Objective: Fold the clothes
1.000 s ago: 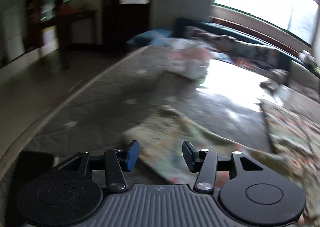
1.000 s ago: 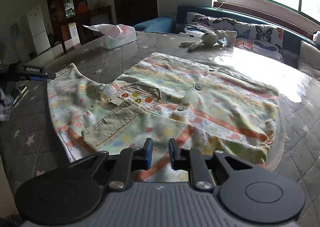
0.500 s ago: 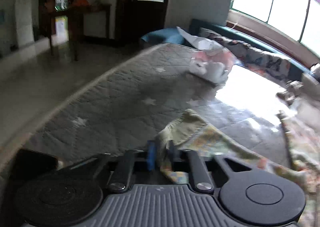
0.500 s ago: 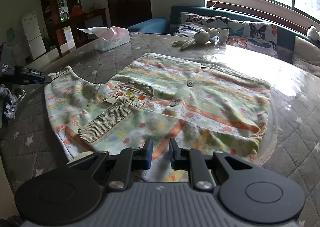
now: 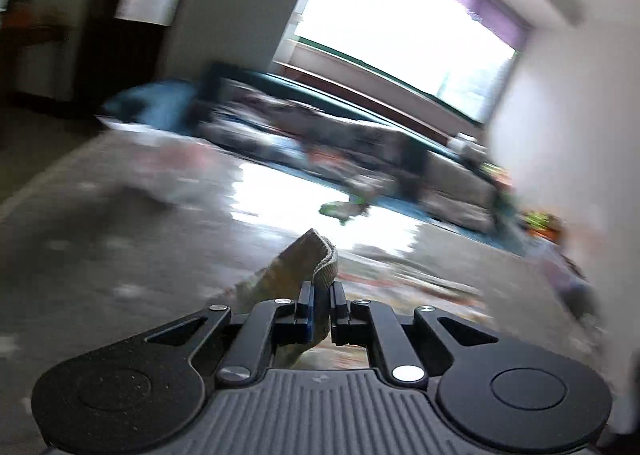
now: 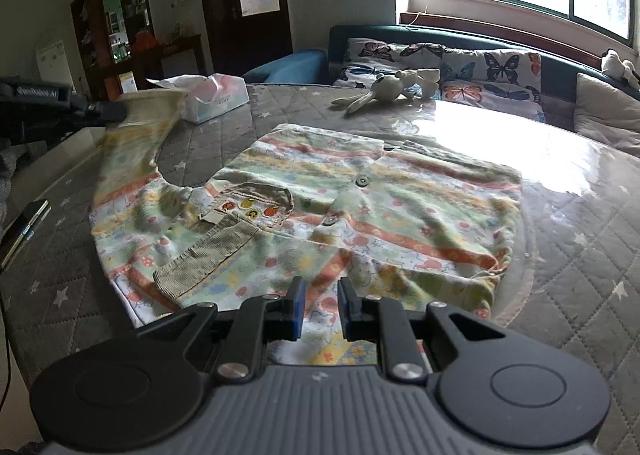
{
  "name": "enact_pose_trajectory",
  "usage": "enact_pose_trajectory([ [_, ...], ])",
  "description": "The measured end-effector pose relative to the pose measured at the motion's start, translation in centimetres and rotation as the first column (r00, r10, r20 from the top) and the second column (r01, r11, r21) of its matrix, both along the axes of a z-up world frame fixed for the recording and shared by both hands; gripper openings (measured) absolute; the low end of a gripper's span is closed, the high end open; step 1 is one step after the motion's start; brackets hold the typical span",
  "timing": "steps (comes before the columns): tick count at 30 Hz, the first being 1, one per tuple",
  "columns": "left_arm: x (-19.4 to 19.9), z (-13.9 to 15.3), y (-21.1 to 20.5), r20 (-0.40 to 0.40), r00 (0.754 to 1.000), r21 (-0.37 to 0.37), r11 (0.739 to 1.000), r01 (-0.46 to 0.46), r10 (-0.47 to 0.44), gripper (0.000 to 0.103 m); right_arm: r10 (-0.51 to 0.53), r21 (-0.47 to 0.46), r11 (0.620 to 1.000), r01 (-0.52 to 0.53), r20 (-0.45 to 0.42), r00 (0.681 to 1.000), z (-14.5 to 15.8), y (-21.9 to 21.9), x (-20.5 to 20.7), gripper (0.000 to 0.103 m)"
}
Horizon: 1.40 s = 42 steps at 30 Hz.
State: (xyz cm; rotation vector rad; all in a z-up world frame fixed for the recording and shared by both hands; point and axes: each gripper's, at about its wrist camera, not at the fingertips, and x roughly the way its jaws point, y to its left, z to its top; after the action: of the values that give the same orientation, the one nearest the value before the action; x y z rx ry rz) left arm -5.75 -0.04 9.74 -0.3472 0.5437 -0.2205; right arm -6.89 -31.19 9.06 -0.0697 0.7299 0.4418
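A child's striped, patterned shirt with a corduroy pocket lies spread on the quilted table. My left gripper is shut on the ribbed cuff of the shirt's sleeve. In the right wrist view that gripper holds the sleeve raised off the table at the far left. My right gripper hovers over the shirt's near hem. Its jaws stand a narrow gap apart, and flat cloth shows through the gap, not pinched. The left wrist view is heavily blurred.
A tissue box and a plush rabbit sit at the table's far side. A phone lies near the left edge. A sofa with butterfly cushions runs behind the table under the window.
My left gripper closed on the sleeve cuff, then swung up and away with it, lifting the sleeve off the table. The right gripper has stayed over the hem.
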Motion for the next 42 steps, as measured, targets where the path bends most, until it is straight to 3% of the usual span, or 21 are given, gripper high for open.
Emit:
enact_pose_trajectory([
  [5, 0.5, -0.7, -6.2, -0.017, 0.981, -0.02, 0.981, 0.194, -0.194, 0.008, -0.029, 0.019, 0.999, 0.028, 0.011, 1.0, 0.3, -1.1, -0.2, 0.017],
  [12, 0.3, -3.8, -11.4, -0.095, 0.941, -0.002, 0.945, 0.326, -0.325, 0.009, -0.078, 0.05, 0.996, 0.077, 0.013, 0.997, 0.8, -2.7, 0.0, 0.017],
  [17, -0.4, -6.0, -13.1, -0.144, 0.901, 0.039, 0.908, 0.417, -0.408, 0.019, -0.073, 0.091, 0.993, 0.074, -0.013, 0.997, 0.8, -2.5, 0.8, 0.017],
  [19, -0.6, -6.4, -13.1, -0.147, 0.897, 0.063, 0.901, 0.429, -0.417, 0.034, -0.064, 0.089, 0.994, 0.066, -0.018, 0.998, 0.7, -2.0, 1.1, 0.017],
  [24, -1.6, -5.2, -10.5, -0.097, 0.92, 0.108, 0.915, 0.39, -0.38, 0.049, -0.048, 0.07, 0.996, 0.051, -0.042, 0.998, -0.1, -0.8, 1.8, 0.017],
  [30, -1.7, -4.6, -5.2, -0.074, 0.973, 0.166, 0.96, 0.227, -0.217, 0.065, -0.055, 0.062, 0.996, 0.061, -0.094, 0.994, -1.6, -0.2, 2.6, 0.022],
  [36, -1.7, -5.1, -0.7, -0.098, 0.993, 0.185, 0.979, 0.086, -0.069, 0.067, -0.061, 0.083, 0.994, 0.072, -0.122, 0.991, -2.0, -0.1, 2.9, 0.022],
  [42, -2.1, -5.9, 0.8, -0.121, 0.992, 0.179, 0.983, 0.045, -0.024, 0.07, -0.075, 0.072, 0.994, 0.085, -0.127, 0.989, -2.0, 0.2, 3.1, 0.022],
])
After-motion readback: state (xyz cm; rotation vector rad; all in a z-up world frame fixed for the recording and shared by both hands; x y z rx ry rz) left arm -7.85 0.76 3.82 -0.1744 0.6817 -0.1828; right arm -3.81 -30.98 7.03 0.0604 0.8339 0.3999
